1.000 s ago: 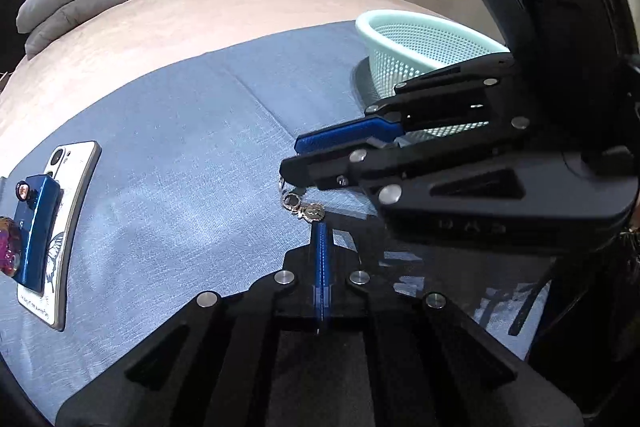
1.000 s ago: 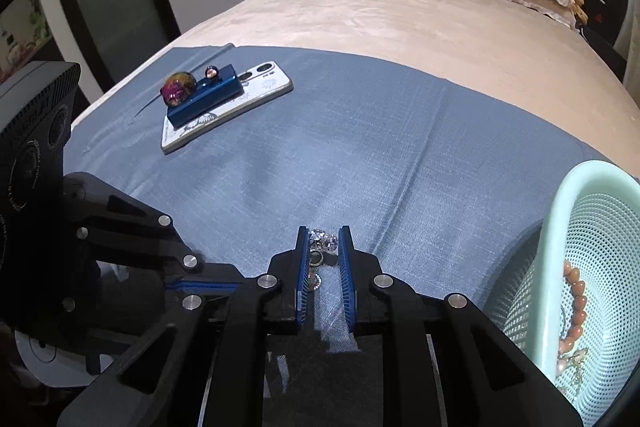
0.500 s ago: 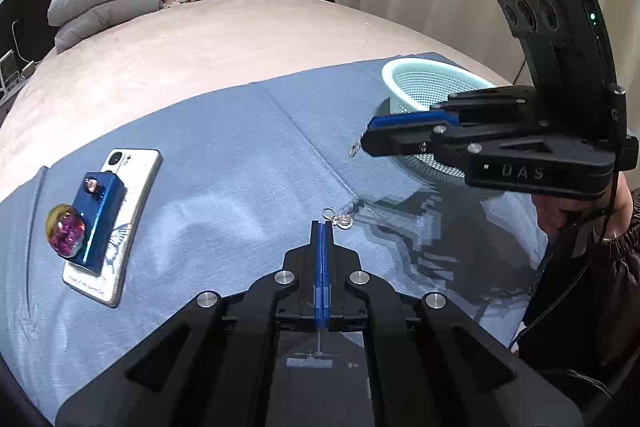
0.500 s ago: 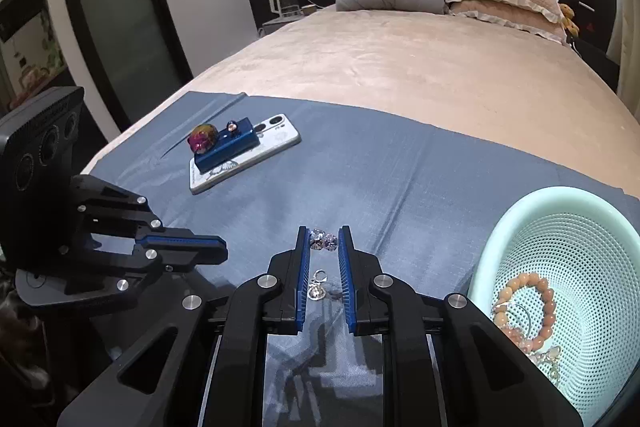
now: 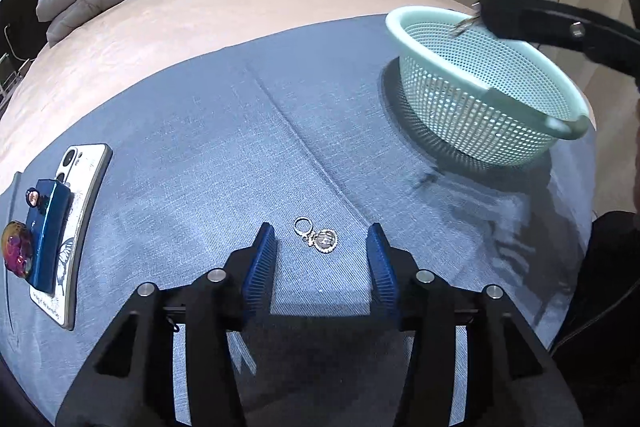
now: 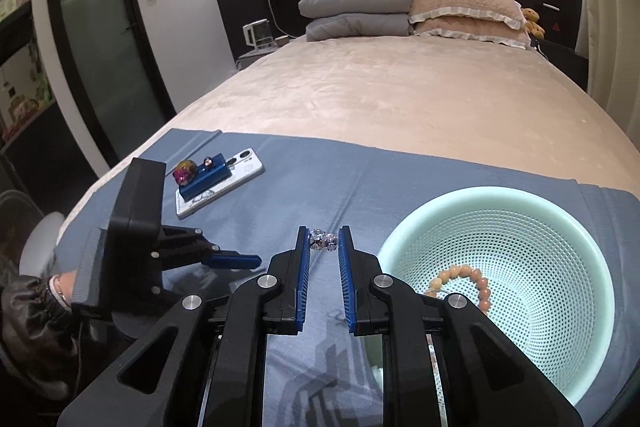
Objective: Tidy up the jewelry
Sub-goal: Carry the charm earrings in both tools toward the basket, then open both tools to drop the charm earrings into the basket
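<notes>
A bed covered in a beige spread, with a blue cloth (image 5: 192,155) laid across its near end.

Left wrist view, from left to right: a white phone (image 5: 74,227) lies on the cloth with a blue block (image 5: 50,231) and an iridescent ball (image 5: 16,251) on top of it. In the centre the left gripper (image 5: 322,251) has its blue pads spread, and the jaws are opening. A silver earring (image 5: 318,235) lies flat on the cloth between the pads, touching neither. To the right stands a mint green basket (image 5: 492,95). Only the right gripper's fingers (image 5: 532,23) show here, reaching in over the basket's far rim with something small and glittering at their tip. This view does not show inside the basket.

Right wrist view, from left to right: a person's dark sleeve (image 6: 36,311) and the left gripper (image 6: 236,261) seen from the side, low over the cloth. Behind it sits the same phone (image 6: 236,173). In the centre the right gripper (image 6: 323,241) has its pads drawn close, pinching a sparkling earring (image 6: 322,239) at the tips. To the right, this view looks down into the basket (image 6: 560,211), where a bracelet of peach beads (image 6: 460,279) lies at the bottom. The earring on the cloth does not show here.
</notes>
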{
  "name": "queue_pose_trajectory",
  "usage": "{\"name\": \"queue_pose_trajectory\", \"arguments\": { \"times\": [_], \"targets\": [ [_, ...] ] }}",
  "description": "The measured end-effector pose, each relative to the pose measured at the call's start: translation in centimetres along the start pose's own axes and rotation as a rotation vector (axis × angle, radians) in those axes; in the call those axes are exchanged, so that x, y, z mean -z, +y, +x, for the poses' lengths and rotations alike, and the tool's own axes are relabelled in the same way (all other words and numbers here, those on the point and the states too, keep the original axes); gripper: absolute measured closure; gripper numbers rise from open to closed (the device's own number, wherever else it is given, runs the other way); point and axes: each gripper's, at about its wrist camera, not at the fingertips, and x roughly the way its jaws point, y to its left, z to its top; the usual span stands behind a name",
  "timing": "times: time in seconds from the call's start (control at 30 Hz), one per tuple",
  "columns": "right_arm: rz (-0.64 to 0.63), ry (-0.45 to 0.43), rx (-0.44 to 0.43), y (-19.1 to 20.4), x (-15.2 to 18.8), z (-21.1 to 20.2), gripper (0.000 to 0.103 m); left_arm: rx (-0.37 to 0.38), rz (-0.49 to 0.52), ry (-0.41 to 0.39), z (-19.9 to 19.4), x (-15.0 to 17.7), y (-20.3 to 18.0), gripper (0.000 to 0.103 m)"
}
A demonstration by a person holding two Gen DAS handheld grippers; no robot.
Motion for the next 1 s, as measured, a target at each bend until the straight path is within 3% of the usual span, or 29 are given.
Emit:
{"name": "queue_pose_trajectory", "arguments": {
  "times": [0.07, 0.13, 0.2, 0.53, 0.8, 1.0],
  "targets": [
    [0.009, -0.004, 0.004, -0.5, 0.1, -0.4, 0.089, -0.024, -0.013, -0.002, 0.8, 0.0, 0.1, 0.054],
    [0.011, -0.006, 0.013, -0.8, 0.2, -0.7, 0.089, -0.012, -0.039, -0.003, 1.2, -0.1, 0.2, 0.062],
    [0.016, -0.006, 0.017, -1.1, 0.3, -1.0, 0.089, 0.006, -0.055, 0.000, 1.3, -0.2, 0.3, 0.090],
    [0.032, -0.007, 0.045, -2.5, 1.0, -1.9, 0.089, -0.019, -0.073, 0.019, 0.1, -1.0, -0.8, 0.091],
    [0.048, -0.015, 0.053, -3.7, 1.8, -3.3, 0.089, 0.010, -0.119, -0.108, -5.3, -4.3, -1.5, 0.091],
    [0.062, -0.006, 0.082, -5.0, 2.6, -4.3, 0.089, 0.098, -0.089, -0.182, -6.8, -6.9, -4.7, 0.091]
  ]
}}
